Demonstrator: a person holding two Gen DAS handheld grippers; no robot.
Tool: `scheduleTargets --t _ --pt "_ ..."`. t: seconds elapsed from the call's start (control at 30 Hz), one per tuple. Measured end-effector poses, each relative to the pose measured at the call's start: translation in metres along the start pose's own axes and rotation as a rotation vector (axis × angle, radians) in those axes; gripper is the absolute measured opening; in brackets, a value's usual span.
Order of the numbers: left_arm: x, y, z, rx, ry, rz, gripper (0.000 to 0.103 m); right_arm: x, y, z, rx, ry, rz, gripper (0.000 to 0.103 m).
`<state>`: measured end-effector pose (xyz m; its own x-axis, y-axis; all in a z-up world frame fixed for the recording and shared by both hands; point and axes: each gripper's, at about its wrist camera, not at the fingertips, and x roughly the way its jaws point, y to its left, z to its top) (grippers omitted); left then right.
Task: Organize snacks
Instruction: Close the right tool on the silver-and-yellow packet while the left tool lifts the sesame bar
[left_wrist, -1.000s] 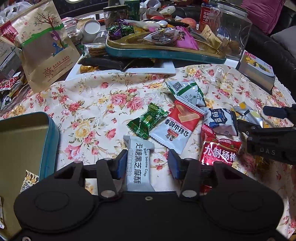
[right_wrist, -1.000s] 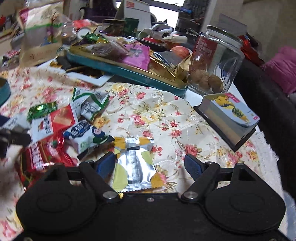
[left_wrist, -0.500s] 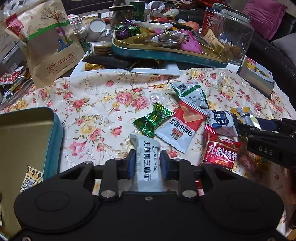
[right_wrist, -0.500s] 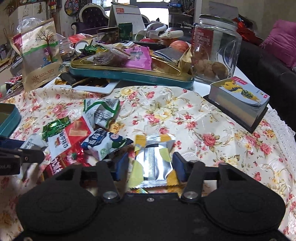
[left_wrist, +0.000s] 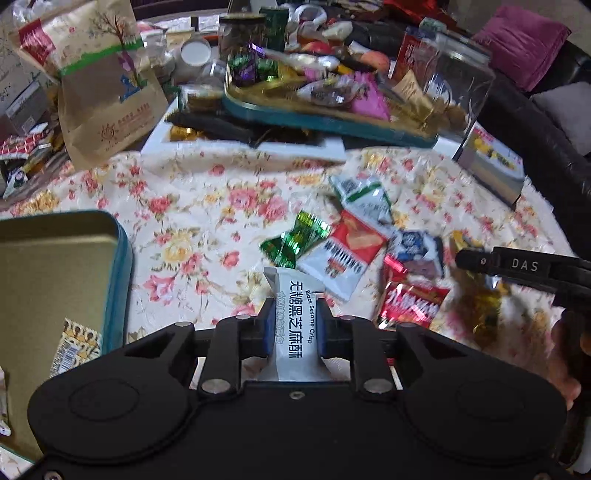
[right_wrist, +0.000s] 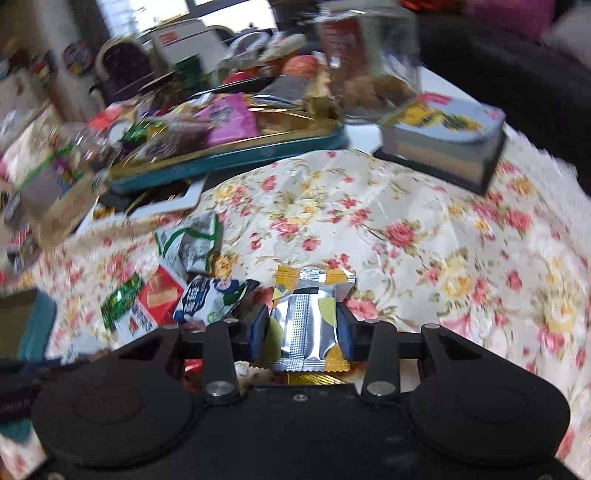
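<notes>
Rose-patterned cream tablecloth (left_wrist: 207, 192), teal tin (left_wrist: 122, 273) (gold inside), silver-yellow packet (right_wrist: 310, 317)

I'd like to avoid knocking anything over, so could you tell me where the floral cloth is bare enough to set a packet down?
Bare floral tablecloth lies between the open teal tin, the brown paper bag and the green foil candy. More lies near the card box, right of the silver-yellow packet. The packet pile around the red-white sachet is crowded.

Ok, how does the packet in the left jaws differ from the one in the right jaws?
The black sesame crisp packet is long, narrow and white with dark print; the silver packet is wider, squarish and foil, with yellow ends and green patches. The sesame packet shows its printed front, the silver one its back seam. Both are clamped between jaws, pointing away from the camera.
</notes>
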<state>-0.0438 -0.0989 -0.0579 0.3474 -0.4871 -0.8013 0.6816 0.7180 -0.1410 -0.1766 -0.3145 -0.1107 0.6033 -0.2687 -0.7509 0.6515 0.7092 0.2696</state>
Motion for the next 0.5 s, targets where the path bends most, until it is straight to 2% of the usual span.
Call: scheduleTargets --t 0.1,0.17,0.23,0.37,0.5 --pt "-0.02 0.002 0.016 -0.014 -0.037 0.001 0.028 -0.008 -0.017 0.006 0.194 0.011 0.04 0.041" --pt "-0.034 0.004 0.029 -0.017 -0.064 0.02 0.028 -0.018 -0.025 0.01 0.307 -0.012 0.076 0.041" --pt "-0.05 0.01 0.042 -0.012 -0.089 0.047 0.028 -0.029 -0.023 0.015 0.355 -0.038 0.101 0.041" --pt "-0.084 0.03 0.065 -0.026 -0.127 0.102 0.028 -0.057 0.001 0.027 0.317 -0.11 0.149 0.041" --pt "-0.115 0.06 0.079 -0.055 -0.123 0.164 0.028 -0.082 0.047 0.043 0.237 -0.144 0.239 0.041"
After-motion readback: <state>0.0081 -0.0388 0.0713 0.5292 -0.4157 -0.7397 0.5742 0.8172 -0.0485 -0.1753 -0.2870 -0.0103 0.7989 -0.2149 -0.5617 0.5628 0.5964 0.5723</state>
